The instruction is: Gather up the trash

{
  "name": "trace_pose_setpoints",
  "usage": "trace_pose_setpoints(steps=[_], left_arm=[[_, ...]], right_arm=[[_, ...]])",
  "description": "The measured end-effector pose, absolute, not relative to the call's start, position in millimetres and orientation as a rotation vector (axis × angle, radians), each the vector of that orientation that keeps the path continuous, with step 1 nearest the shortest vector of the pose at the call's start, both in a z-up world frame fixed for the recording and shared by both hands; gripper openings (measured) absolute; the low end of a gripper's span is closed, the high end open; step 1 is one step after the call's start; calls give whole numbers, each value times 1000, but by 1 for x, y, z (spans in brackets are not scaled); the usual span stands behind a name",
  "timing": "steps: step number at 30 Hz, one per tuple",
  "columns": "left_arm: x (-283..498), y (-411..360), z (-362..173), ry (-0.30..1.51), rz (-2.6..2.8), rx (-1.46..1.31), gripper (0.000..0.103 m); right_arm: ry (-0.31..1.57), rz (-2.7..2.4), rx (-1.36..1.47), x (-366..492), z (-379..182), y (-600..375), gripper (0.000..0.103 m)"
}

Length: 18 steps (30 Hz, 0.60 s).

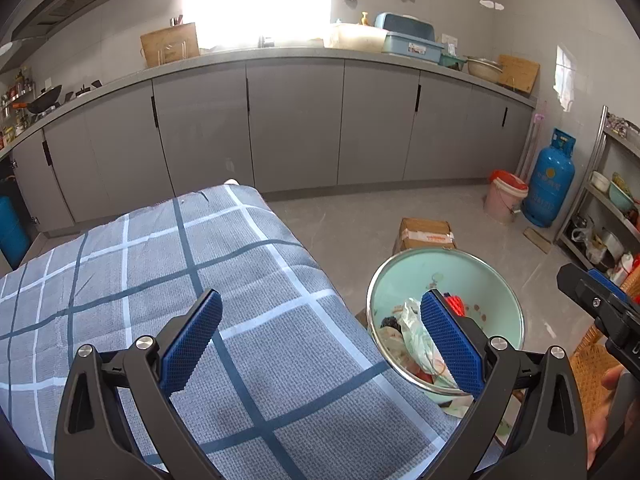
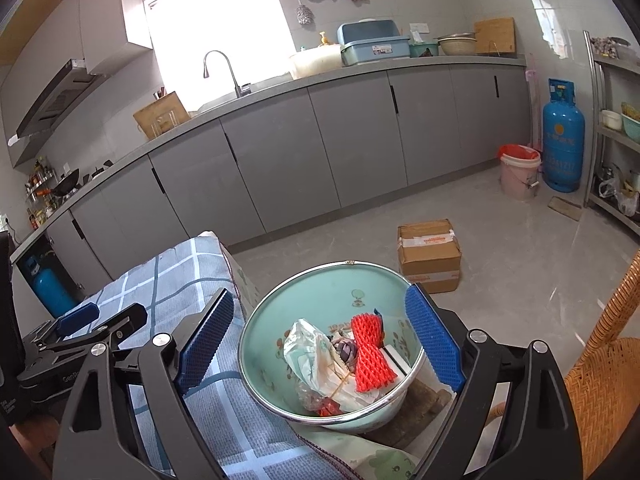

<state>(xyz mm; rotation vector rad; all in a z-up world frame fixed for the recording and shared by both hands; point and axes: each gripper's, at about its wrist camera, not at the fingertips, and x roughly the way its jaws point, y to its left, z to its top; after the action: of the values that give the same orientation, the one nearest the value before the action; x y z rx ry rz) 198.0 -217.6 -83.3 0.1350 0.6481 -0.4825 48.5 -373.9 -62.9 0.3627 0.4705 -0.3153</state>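
Observation:
A mint-green basin (image 2: 320, 268) sits beside the plaid-covered table (image 2: 176, 280). In it lie a red foam net (image 2: 370, 354), a crumpled plastic wrapper (image 2: 308, 348), a small greyish ball and other scraps. My right gripper (image 2: 320, 340) hangs open over the basin, with one blue pad on each side of it and nothing between them. My left gripper (image 1: 324, 340) is open and empty above the table's plaid cloth (image 1: 200, 280), just left of the basin (image 1: 440, 252). The right gripper (image 1: 580, 276) shows at the right edge of the left wrist view. The left gripper (image 2: 118, 312) shows at the left of the right wrist view.
A taped cardboard box (image 2: 430, 254) stands on the floor beyond the basin. A wicker chair (image 2: 600, 380) is close on the right. A pink bucket with a red liner (image 2: 518, 172) and a blue gas cylinder (image 2: 562, 140) stand by the far wall. Grey cabinets (image 2: 280, 160) line the back.

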Motion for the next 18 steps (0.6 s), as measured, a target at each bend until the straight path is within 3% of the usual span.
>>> trace_pose_setpoints(steps=[18], left_arm=[[190, -219, -86, 629, -467, 214, 98]], right_arm=[[461, -320, 347, 39, -58, -368, 87]])
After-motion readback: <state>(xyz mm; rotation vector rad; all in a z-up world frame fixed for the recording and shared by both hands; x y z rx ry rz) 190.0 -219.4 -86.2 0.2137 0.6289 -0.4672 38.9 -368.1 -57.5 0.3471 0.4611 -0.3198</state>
